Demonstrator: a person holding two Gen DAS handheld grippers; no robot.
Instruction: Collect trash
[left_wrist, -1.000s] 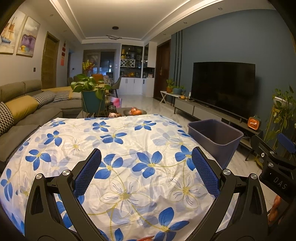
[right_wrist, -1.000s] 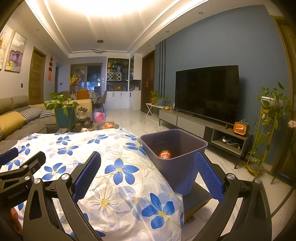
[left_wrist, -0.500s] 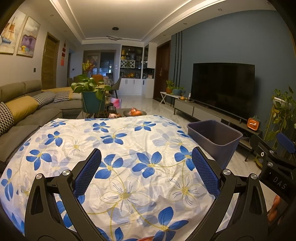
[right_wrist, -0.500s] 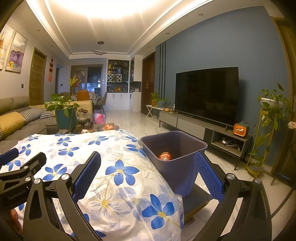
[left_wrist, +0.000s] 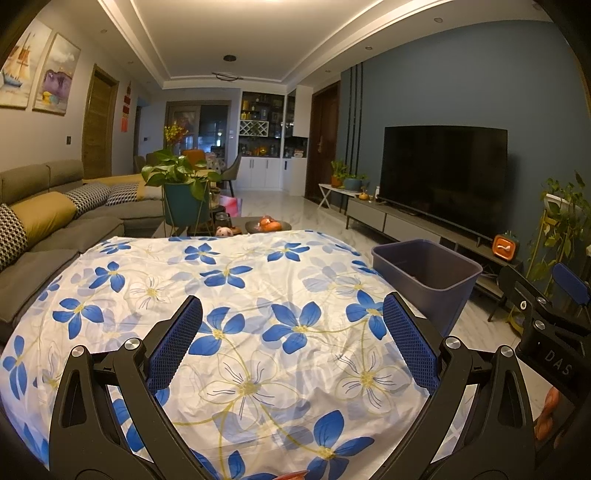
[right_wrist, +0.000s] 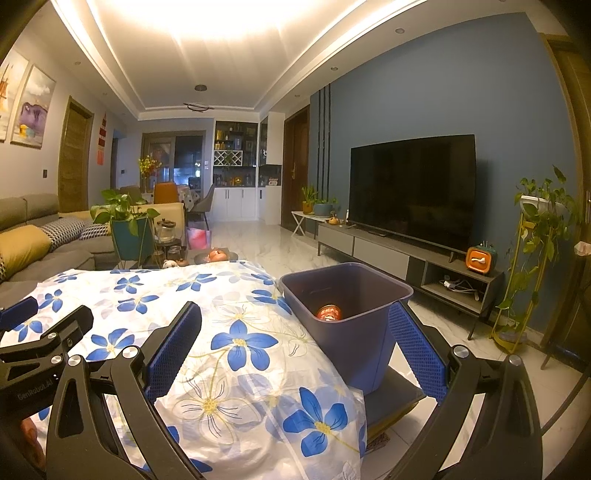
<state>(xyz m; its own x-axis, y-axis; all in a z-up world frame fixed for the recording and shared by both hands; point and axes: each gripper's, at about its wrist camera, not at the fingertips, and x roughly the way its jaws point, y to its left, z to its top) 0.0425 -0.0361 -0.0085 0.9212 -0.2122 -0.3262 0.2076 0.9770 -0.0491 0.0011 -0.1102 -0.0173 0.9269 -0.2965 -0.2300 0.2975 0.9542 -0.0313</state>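
Almost nothing has moved since the earlier frames: both views have crept a touch, and the bin sits a shade lower in the right wrist picture than a second ago.

Left gripper (left_wrist: 291, 343) hangs over the flowered cloth (left_wrist: 236, 295) with its jaws spread wide and nothing between them. Right gripper (right_wrist: 295, 347) is likewise released and empty, its pads framing the bin (right_wrist: 351, 325). From the right gripper the bin lies at about one o'clock, close ahead, on a low platform just beside the cloth's edge. From the left gripper the same bin (left_wrist: 424, 280) lies at about two o'clock and further off, so the right hand is the nearer one.

Inside the bin, low against the near wall, rests a can (right_wrist: 328, 313), orange-red with white marking. It seems to lie on its side, one round end facing the camera, so its long axis would run roughly toward twelve o'clock. No other trash shows on the cloth in either view, so the collecting looks largely done; whether more remains out of view cannot be told.
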